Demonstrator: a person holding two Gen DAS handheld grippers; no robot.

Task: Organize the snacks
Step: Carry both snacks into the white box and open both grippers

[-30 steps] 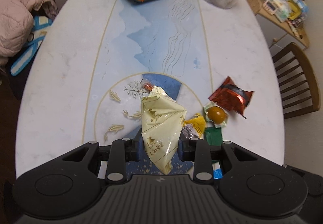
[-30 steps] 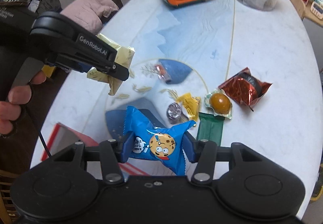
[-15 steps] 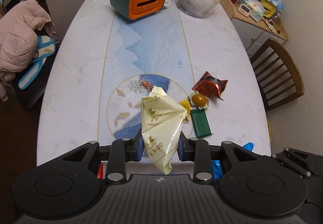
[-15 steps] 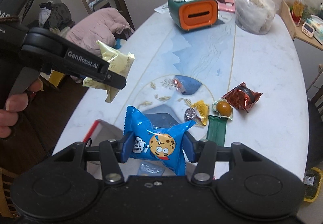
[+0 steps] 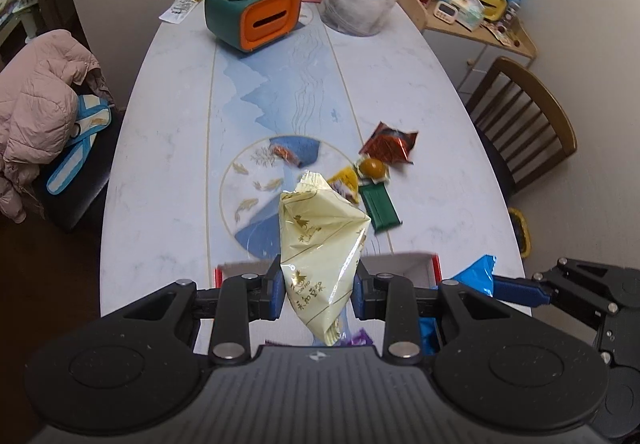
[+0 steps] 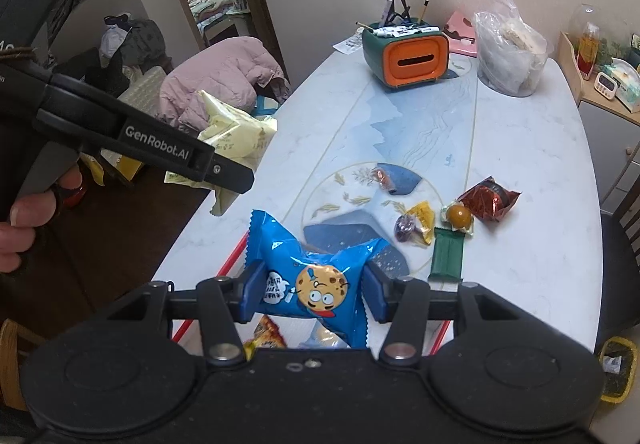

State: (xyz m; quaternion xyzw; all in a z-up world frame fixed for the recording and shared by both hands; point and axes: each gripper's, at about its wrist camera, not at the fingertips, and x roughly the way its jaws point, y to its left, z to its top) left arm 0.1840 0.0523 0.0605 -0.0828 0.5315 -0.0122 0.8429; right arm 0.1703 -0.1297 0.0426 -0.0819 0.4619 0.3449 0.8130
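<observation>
While the left gripper [image 5: 318,286] clamps a yellow packet [image 5: 320,244] and the right gripper [image 6: 314,294] a blue cookie pack [image 6: 316,284] above a red-rimmed box [image 5: 420,262], loose snacks [image 6: 452,220] lie on the table [image 6: 520,164] before an orange holder [image 6: 408,58].
</observation>
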